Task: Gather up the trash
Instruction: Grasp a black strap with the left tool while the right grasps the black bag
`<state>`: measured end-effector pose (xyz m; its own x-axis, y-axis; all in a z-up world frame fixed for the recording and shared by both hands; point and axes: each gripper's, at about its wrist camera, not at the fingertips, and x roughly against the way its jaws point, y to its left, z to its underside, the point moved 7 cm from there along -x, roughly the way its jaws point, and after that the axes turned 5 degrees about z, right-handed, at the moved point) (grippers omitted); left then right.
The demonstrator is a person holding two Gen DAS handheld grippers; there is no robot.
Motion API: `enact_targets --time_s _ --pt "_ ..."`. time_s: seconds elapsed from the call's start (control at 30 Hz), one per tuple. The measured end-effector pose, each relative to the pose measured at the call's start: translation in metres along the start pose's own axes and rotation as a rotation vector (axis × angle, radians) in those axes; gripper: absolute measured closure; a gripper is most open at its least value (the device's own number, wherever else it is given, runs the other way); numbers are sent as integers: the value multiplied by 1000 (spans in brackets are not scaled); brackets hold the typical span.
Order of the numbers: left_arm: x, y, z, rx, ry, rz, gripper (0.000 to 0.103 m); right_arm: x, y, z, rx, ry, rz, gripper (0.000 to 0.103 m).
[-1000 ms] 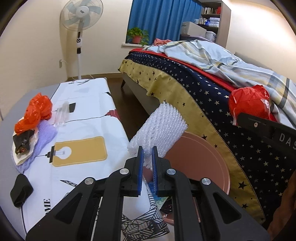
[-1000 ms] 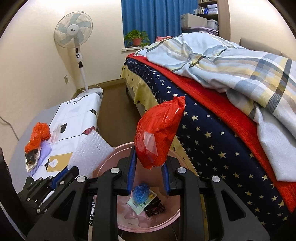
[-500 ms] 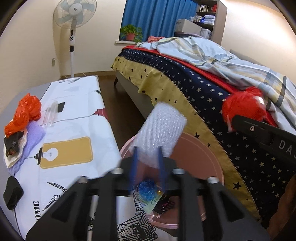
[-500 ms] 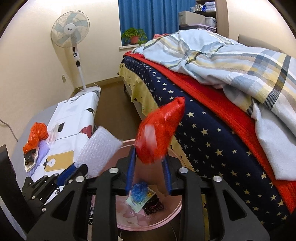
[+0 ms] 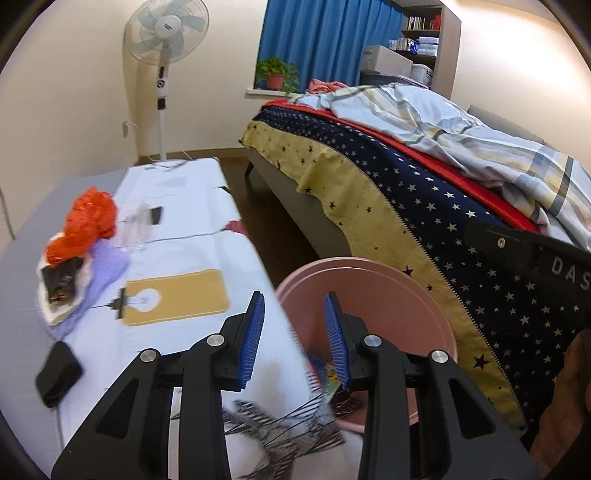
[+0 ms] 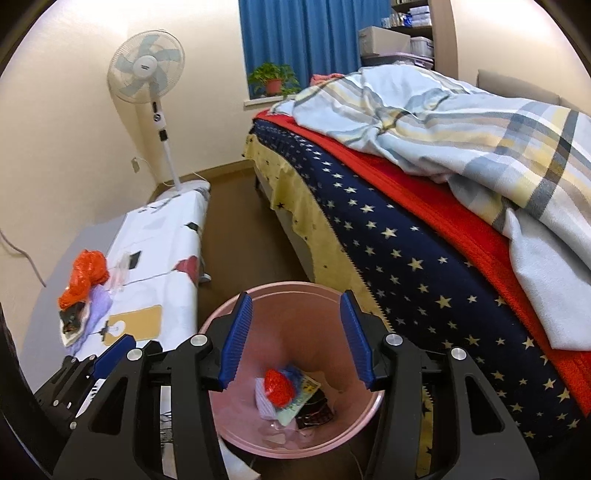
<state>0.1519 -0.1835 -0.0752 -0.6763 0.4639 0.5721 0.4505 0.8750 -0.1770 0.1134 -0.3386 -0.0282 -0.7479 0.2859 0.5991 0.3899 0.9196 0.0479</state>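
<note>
My right gripper point(image 6: 296, 297) hangs over the pink bin point(image 6: 295, 286), its jaws opening with nothing between them. A red plastic bag point(image 6: 277, 386) lies inside the bin on top of a blue scrap, a printed wrapper and a pale piece. My left gripper point(image 5: 293, 299) is open and empty, over the gap between the table's edge and the bin point(image 5: 369, 264). On the table's white cloth point(image 5: 184, 206) lie an orange bag point(image 5: 88, 221), a purple cloth point(image 5: 107, 266), a clear plastic piece point(image 5: 135, 229) and a black item point(image 5: 59, 371).
A bed point(image 6: 406, 258) with a starred cover and a plaid quilt runs close along the bin's right side. A standing fan point(image 5: 164, 29) stands by the far wall. Brown floor point(image 6: 236, 229) separates table and bed. A person's hand point(image 5: 569, 398) shows at the right edge.
Both grippers have let go: the white bubble wrap left the left jaws and the red bag left the right jaws and now lies in the bin. Both pairs of jaws stand wider.
</note>
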Motion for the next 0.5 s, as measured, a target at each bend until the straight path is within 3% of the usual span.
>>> enact_targets --time_s 0.3,0.33,0.43,0.5 --pt "46 68 10 54 -36 -150 69 17 43 2 33 -36 -122 54" --pt "50 78 12 63 -36 -179 66 18 48 2 37 -39 -136 56" --pt "61 114 19 114 -26 -282 45 22 64 3 37 -38 -187 57" --pt "70 144 26 180 -21 -358 42 23 73 4 34 -35 -216 58"
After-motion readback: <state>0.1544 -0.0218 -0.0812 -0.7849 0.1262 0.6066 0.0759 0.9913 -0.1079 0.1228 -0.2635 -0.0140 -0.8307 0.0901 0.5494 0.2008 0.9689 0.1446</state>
